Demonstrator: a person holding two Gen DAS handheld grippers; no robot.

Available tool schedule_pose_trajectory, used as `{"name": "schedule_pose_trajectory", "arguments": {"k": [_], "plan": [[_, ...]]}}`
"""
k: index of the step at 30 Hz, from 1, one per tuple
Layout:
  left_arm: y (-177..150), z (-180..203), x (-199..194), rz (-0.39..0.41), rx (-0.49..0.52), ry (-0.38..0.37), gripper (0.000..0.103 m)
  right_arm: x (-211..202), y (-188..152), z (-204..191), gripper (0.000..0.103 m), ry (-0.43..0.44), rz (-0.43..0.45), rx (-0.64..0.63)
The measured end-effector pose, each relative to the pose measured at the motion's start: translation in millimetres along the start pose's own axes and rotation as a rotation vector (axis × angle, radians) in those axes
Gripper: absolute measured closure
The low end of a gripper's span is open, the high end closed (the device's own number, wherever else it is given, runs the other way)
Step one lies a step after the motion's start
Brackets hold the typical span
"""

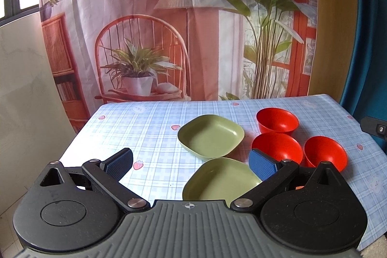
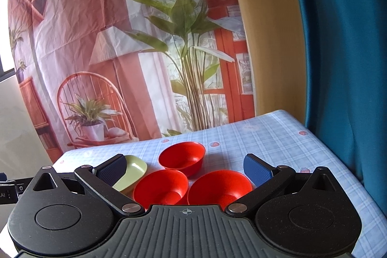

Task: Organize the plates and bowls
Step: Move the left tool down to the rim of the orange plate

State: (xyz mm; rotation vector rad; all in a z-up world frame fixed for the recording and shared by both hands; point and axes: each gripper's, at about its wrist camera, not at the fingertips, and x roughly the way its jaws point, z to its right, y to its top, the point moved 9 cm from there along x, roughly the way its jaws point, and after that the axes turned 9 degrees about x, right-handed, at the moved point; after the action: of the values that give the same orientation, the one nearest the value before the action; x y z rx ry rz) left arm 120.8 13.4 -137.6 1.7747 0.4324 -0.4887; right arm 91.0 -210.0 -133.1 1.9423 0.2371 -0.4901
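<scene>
Two green square plates lie on the checked tablecloth: a far one (image 1: pixel 211 135) and a near one (image 1: pixel 219 179). Three red bowls stand to their right: a far one (image 1: pixel 277 120), a middle one (image 1: pixel 277 146) and a right one (image 1: pixel 325 152). My left gripper (image 1: pixel 191 165) is open and empty, held above the near plate. My right gripper (image 2: pixel 185 171) is open and empty above the bowls, which show as far (image 2: pixel 182 157), left (image 2: pixel 160 186) and right (image 2: pixel 219 185). One green plate (image 2: pixel 131 171) shows partly behind the left finger.
The table (image 1: pixel 145 127) ends at a printed backdrop (image 1: pixel 169 28) at the back. A blue curtain (image 2: pixel 343 52) hangs on the right. The right gripper's body (image 1: pixel 373 127) shows at the right edge of the left wrist view.
</scene>
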Motion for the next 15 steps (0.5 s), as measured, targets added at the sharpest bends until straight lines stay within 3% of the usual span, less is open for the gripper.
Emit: {"name": "schedule_pose_trajectory", "arguments": {"k": [7,10,15], "plan": [[-20.7,8.8,21.5,-0.035,-0.002,-0.044,0.002,20.5,-35.1,8.5,0.0,-0.022,-0.106,-0.016],[-32.4,21.0,29.7,-0.062,0.012,-0.07,0.002,28.2,-51.6,15.0,0.0,-0.089,-0.128,-0.055],[-54.6,40.3,43.1,-0.141,0.006,-0.142,0.012,37.9,-78.9,24.1,0.0,-0.097,-0.206,-0.093]]}}
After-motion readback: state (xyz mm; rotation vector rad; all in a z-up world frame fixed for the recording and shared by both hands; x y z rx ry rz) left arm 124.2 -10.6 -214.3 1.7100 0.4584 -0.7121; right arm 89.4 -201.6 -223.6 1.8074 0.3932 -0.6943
